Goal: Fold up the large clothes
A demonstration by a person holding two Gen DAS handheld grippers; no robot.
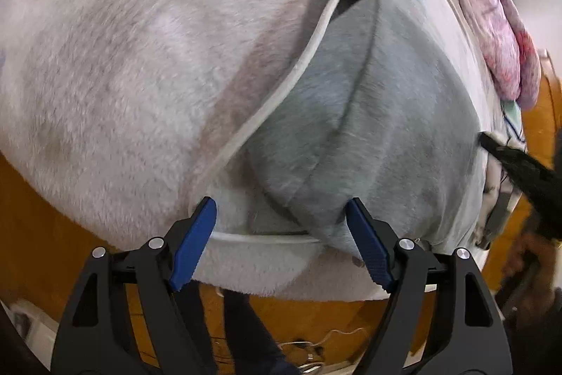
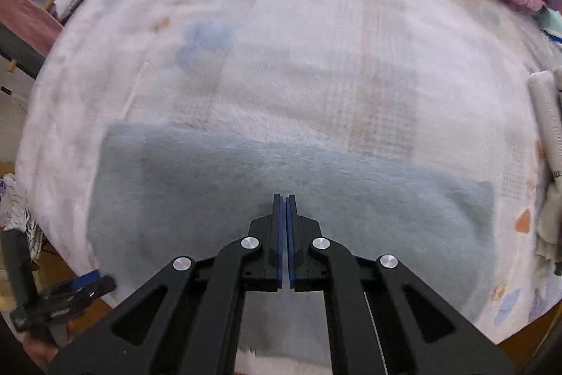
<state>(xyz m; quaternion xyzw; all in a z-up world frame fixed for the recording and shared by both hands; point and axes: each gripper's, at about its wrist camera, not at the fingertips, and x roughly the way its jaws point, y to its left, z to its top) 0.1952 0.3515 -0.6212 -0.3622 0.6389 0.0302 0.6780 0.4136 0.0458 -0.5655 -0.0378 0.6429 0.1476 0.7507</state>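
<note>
Blue pads of my left gripper [image 1: 281,245] stand wide apart over the bed's [image 2: 316,58] near edge, nothing clamped; the grey fleece [image 1: 351,129] fold and white piping [image 1: 281,86] lie between them. My right gripper [image 2: 285,199] is fully closed, empty, above the grey fleece. It looks soft, bulky, floppy; I'd pinch a piped corner. No readable writing.

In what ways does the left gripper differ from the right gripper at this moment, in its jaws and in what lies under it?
The left gripper has its blue-padded jaws spread wide; the right gripper has them shut together. The left gripper straddles the near edge of the fluffy grey garment, by its white piping; the right gripper points at a flat, broad stretch of that garment. Both are black, point downward and hold nothing.
</note>
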